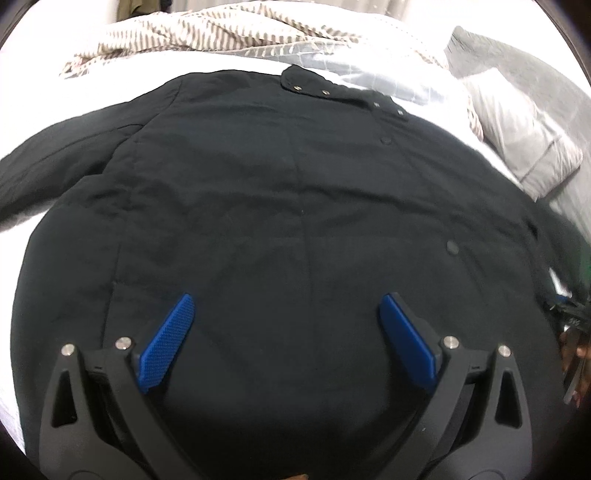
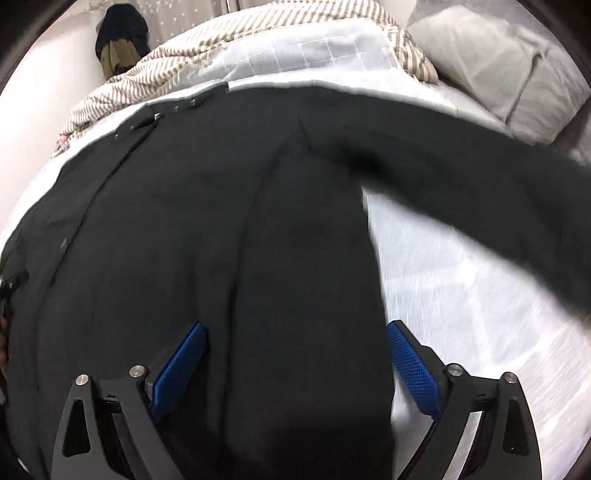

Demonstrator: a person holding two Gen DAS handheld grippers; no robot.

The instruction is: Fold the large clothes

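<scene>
A large black jacket (image 1: 295, 206) lies spread flat on a white bed, collar with metal snaps (image 1: 325, 92) at the far end. My left gripper (image 1: 288, 299) is open and empty, hovering over the jacket's lower middle. In the right wrist view the jacket (image 2: 221, 240) fills the left and centre, and its right sleeve (image 2: 461, 177) stretches out to the right over the sheet. My right gripper (image 2: 297, 328) is open and empty above the jacket's right side edge.
The white bed sheet (image 2: 461, 295) shows to the right of the jacket. A striped blanket (image 1: 207, 29) and a checked cover (image 2: 325, 51) are bunched at the far end. A grey pillow (image 2: 509, 70) lies at the far right. Dark clothes (image 2: 118, 37) hang at the back left.
</scene>
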